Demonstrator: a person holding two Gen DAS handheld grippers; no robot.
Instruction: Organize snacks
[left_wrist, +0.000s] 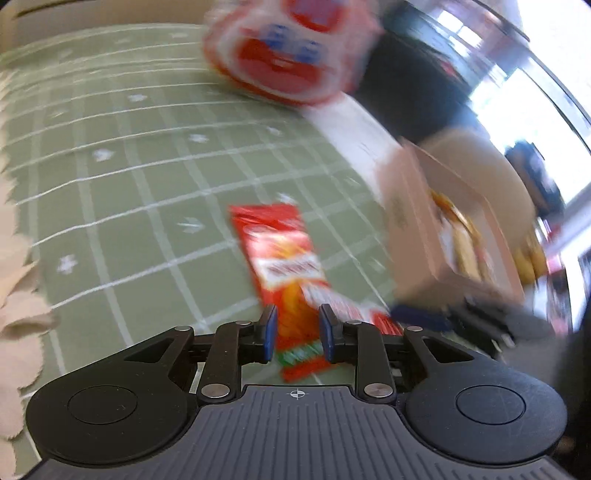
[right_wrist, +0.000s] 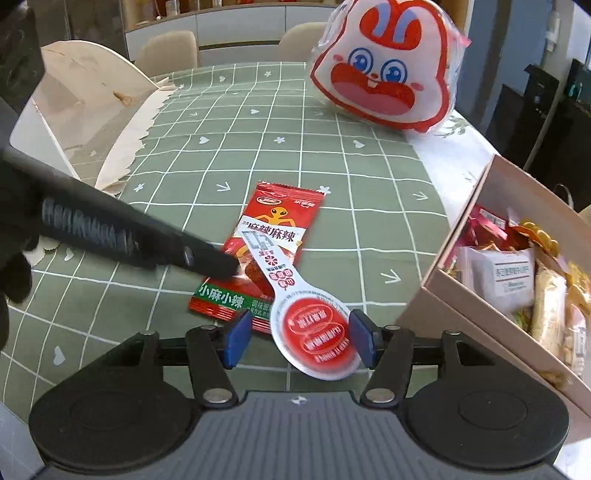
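Left jaws pinching red snack packet (right_wrist: 258, 254), box (right_wrist: 491, 295) near table edge (right_wrist: 461, 147)

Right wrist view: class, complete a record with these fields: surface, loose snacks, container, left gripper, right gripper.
surface: green checked tablecloth
loose snacks: red packet with a spoon-shaped pack lying on it; rabbit-face bag farther back
container: open box holding snacks, on the right
left gripper: astride the red packet; grip unclear
right gripper: open, the spoon-shaped pack's round head between its jaws

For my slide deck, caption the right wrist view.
Right gripper straddling a spoon-shaped candy pack lying on a red spicy snack packet, snack box alongside.
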